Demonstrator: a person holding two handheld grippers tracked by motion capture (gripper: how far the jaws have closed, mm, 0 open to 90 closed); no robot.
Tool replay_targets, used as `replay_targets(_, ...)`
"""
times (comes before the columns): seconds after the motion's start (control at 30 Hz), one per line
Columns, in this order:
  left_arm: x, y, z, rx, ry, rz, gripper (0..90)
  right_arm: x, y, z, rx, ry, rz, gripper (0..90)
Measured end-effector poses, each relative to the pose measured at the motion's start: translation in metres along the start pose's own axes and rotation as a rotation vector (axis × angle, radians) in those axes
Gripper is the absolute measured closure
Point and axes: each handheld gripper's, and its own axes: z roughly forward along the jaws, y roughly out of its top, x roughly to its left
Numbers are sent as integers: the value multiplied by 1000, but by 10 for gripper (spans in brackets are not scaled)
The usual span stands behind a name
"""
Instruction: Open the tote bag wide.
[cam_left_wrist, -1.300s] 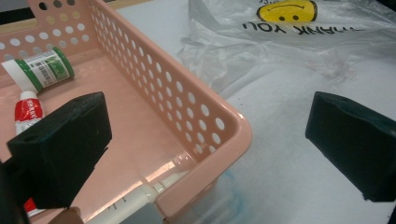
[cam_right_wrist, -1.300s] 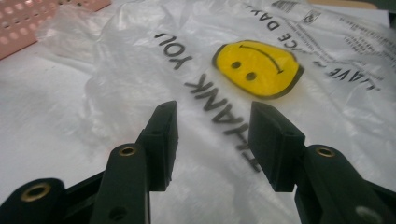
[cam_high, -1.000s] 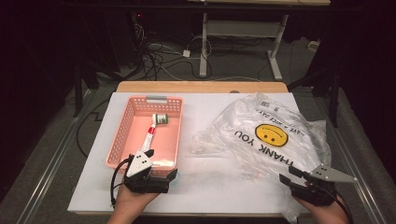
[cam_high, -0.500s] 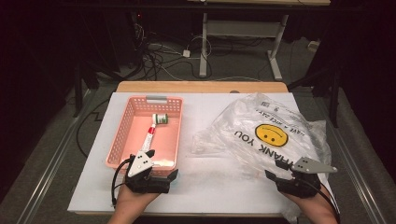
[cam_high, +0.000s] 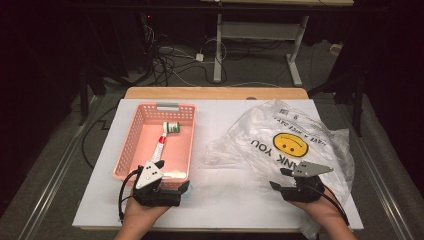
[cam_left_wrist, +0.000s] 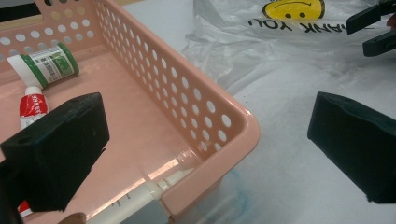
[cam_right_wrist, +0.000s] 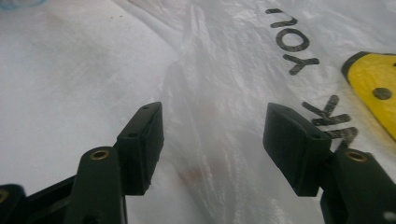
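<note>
The right tongs (cam_high: 278, 179) sit at the near edge of the clear plastic bag (cam_high: 295, 135) on the right of the white counter (cam_high: 225, 200). Their jaws have just been opening and stand apart over a bag fold, pads not pressing it. The left tongs (cam_high: 172, 186) stand released at the near right corner of the pink basket (cam_high: 131, 145), one jaw inside, one outside. A tube (cam_high: 161, 145) and a green-labelled bottle (cam_high: 172, 127) lie in the basket.
</note>
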Motion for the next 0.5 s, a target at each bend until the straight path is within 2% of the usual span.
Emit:
replay_targets(0.07,-2,0,0,-6,-2,1,0,1,0,2,9,3,-7,374)
replay_targets(0.13,-4,1,-2,-11,-1,9,0,4,0,10,48,4,-30,371)
replay_targets(0.23,-5,1,-2,-14,-2,13,0,4,-1,15,71,1,-34,376)
replay_targets(0.37,-4,1,-2,-11,-5,10,0,1,-4,20,96,-5,-20,466)
replay_targets(0.5,-4,1,-2,-12,-4,10,0,-1,-6,20,84,-5,-2,563)
